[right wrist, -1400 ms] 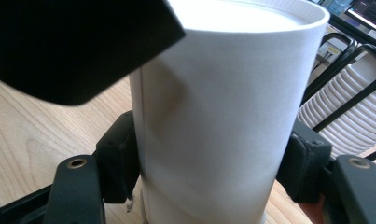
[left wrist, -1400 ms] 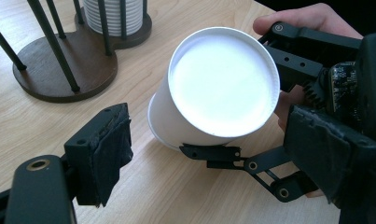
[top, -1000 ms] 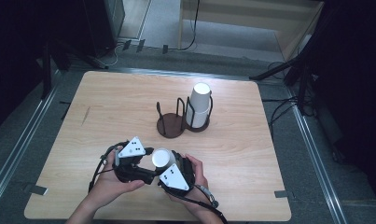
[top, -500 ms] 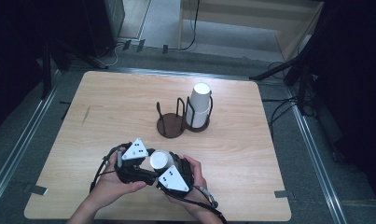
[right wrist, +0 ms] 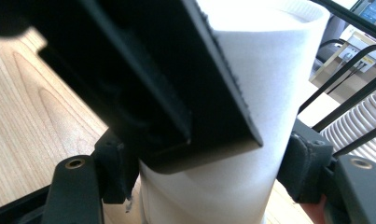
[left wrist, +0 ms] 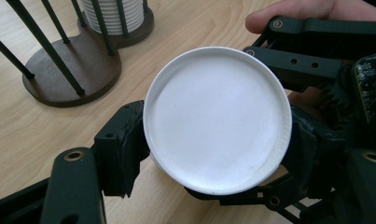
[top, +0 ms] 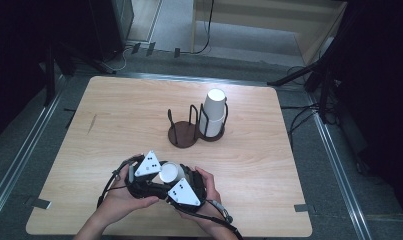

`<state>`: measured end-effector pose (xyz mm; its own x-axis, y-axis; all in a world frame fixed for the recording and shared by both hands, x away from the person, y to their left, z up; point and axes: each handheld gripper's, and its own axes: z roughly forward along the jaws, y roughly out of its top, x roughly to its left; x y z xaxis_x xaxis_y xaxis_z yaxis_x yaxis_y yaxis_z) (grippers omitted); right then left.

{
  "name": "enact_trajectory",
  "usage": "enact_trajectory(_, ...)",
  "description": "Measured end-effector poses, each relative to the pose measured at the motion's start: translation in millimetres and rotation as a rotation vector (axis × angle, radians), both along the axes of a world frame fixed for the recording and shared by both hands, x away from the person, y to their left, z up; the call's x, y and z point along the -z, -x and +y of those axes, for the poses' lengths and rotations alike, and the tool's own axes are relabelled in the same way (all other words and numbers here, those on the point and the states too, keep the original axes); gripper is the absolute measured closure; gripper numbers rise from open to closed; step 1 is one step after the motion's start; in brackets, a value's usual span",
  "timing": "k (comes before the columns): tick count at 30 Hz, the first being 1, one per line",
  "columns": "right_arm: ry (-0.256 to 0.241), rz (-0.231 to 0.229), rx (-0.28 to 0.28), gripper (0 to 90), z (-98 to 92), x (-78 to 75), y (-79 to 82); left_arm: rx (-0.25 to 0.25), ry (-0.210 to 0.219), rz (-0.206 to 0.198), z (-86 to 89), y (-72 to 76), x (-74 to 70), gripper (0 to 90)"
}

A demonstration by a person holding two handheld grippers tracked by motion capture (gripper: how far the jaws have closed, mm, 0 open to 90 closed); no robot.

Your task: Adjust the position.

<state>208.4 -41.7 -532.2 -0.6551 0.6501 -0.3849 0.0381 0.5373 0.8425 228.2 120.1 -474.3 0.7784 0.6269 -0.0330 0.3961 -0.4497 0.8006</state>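
Observation:
A white paper cup [top: 170,172] is held just above the table near its front edge, its flat bottom [left wrist: 217,125] facing upward. My left gripper [left wrist: 217,149] is shut on it, one black pad on each side. My right gripper [right wrist: 209,172] is shut on the same cup's wall [right wrist: 251,93] from the other side; the left gripper's jaw crosses the top of the right gripper view. In the high view the left gripper [top: 159,175] and right gripper [top: 176,181] meet at the cup, a hand on each.
A dark wooden cup holder [top: 184,135] with black upright rods stands at the table's middle. Its left base is bare, and its right base carries a stack of upturned white cups [top: 213,112]. Bare tabletop [top: 114,115] lies to the left.
Hardly anything differs: the cup and both grippers have drifted very slightly, still shut on the cup.

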Motion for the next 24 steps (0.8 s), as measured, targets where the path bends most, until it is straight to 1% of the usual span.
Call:
enact_trajectory(5,0.001,0.001,-0.001,31.4,0.0,0.1,0.3,0.004,-0.003,0.000,0.0,-0.1,0.0,30.0)
enact_trajectory(9,0.011,-0.001,0.000,30.6,0.7,1.3,0.3,0.004,-0.007,0.013,0.0,-1.2,0.8,31.0)
enact_trajectory(12,0.013,0.005,0.000,26.8,1.1,1.8,-0.7,0.003,-0.014,0.014,-0.7,-1.4,1.1,32.7)
enact_trajectory(13,0.013,0.005,0.000,26.8,1.1,1.8,-0.7,0.003,-0.014,0.014,-0.7,-1.4,1.1,34.0)
enact_trajectory(15,0.012,0.026,0.006,22.2,1.7,2.2,-1.7,0.012,-0.023,0.008,-1.8,-1.1,2.4,35.1)
enact_trajectory(17,0.018,0.025,0.009,20.6,2.0,2.8,-1.6,0.013,-0.024,0.003,-1.7,-1.0,3.0,35.9)
enact_trajectory(20,0.022,0.019,0.009,18.9,1.4,3.2,-1.8,0.005,-0.013,-0.005,-0.1,-1.0,2.8,36.3)
enact_trajectory(24,0.017,0.023,0.006,17.0,-1.2,0.8,-2.6,-0.009,0.018,-0.016,5.6,-2.4,1.3,36.7)
